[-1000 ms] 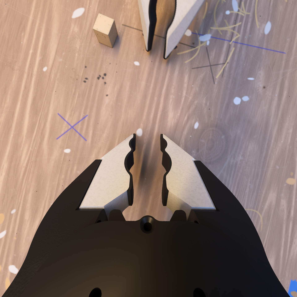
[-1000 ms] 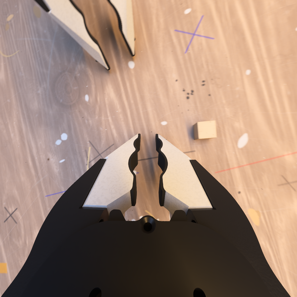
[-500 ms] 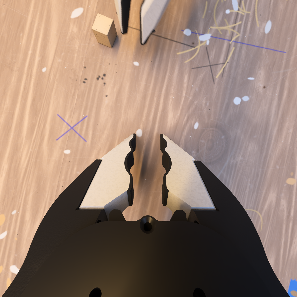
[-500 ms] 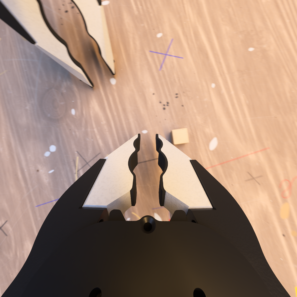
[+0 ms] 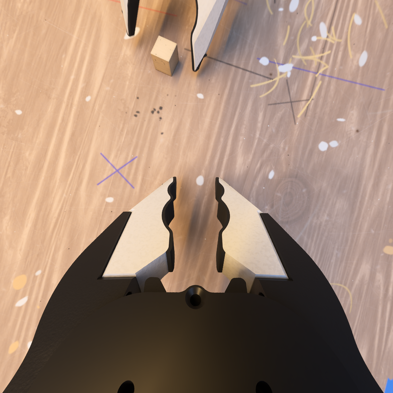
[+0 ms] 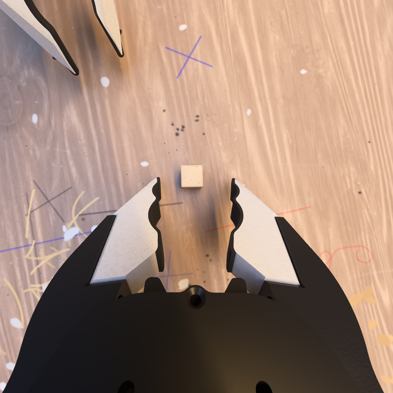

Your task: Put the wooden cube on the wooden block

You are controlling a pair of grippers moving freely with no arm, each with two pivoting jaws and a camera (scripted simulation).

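1. The right gripper [image 6: 195,179] hangs wide open over the wooden cube [image 6: 191,176], gripping nothing; no counter edge shows.
2. The left gripper [image 5: 195,180] is narrowly parted, empty.
3. Next: descend, close; no wooden block is visible.

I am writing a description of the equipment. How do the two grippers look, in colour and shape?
Both look the same. The left gripper and the right gripper each have a wide, rounded matte black body with a small screw hole in the middle and two round holes near the bottom. The two fingers are cream-white, pointed wedges with black, wavy inner edges. No cables or markings are visible.
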